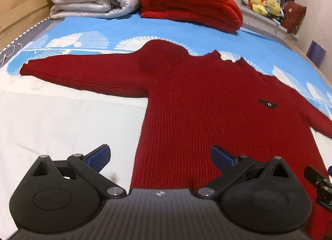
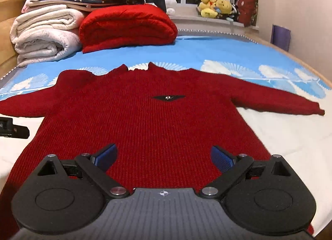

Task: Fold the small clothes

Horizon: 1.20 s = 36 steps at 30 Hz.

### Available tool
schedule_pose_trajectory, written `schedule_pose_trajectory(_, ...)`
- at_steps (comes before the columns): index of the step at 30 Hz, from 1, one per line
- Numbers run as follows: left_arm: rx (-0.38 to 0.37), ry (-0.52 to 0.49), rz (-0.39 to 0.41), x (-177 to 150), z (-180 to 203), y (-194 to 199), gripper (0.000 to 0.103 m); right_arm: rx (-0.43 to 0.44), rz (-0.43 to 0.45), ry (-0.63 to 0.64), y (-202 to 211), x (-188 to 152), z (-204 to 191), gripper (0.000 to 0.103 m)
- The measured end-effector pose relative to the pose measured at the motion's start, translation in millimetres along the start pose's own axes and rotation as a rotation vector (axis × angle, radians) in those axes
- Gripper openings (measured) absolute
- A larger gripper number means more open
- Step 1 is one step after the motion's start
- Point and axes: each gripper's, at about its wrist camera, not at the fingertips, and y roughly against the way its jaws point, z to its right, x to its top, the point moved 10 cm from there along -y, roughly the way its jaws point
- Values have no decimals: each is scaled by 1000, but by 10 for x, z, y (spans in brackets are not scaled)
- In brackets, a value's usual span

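A small dark red knitted sweater [image 1: 203,102] [image 2: 161,119] lies flat and face up on the bed, both sleeves spread out to the sides, a small black emblem [image 2: 168,97] on its chest. My left gripper [image 1: 160,156] hovers open above the sweater's lower left hem, its blue pads [image 1: 99,155] wide apart with nothing between them. My right gripper [image 2: 164,155] hovers open over the lower middle of the sweater, holding nothing. The right gripper's black body [image 1: 319,181] shows at the right edge of the left wrist view, and the left gripper's body [image 2: 12,129] at the left edge of the right wrist view.
The bed sheet [image 2: 228,53] is blue with white fan shapes, white nearer me. At the head of the bed lie a folded red blanket [image 2: 126,28] and stacked white quilts [image 2: 45,34]. Plush toys [image 2: 215,6] sit on the window sill. A wooden bed frame [image 2: 8,19] runs along the left.
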Motion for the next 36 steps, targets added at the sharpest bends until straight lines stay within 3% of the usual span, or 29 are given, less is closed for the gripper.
schedule_pose_trajectory(10, 13, -24, 3, -5, 27, -13, 103, 56, 12, 1, 37, 51, -156, 97)
schedule_pose_trajectory(21, 0, 31, 1, 35, -28, -24, 103, 45, 0, -21, 51, 16, -121, 97)
schedule_pose_trajectory(33, 77, 46, 12, 176, -215, -104, 103, 48, -23, -24, 4, -6, -157, 97)
schedule_pose_trajectory(36, 133, 22, 33, 307, -358, -164, 103, 54, -34, -26, -33, -14, -184, 97)
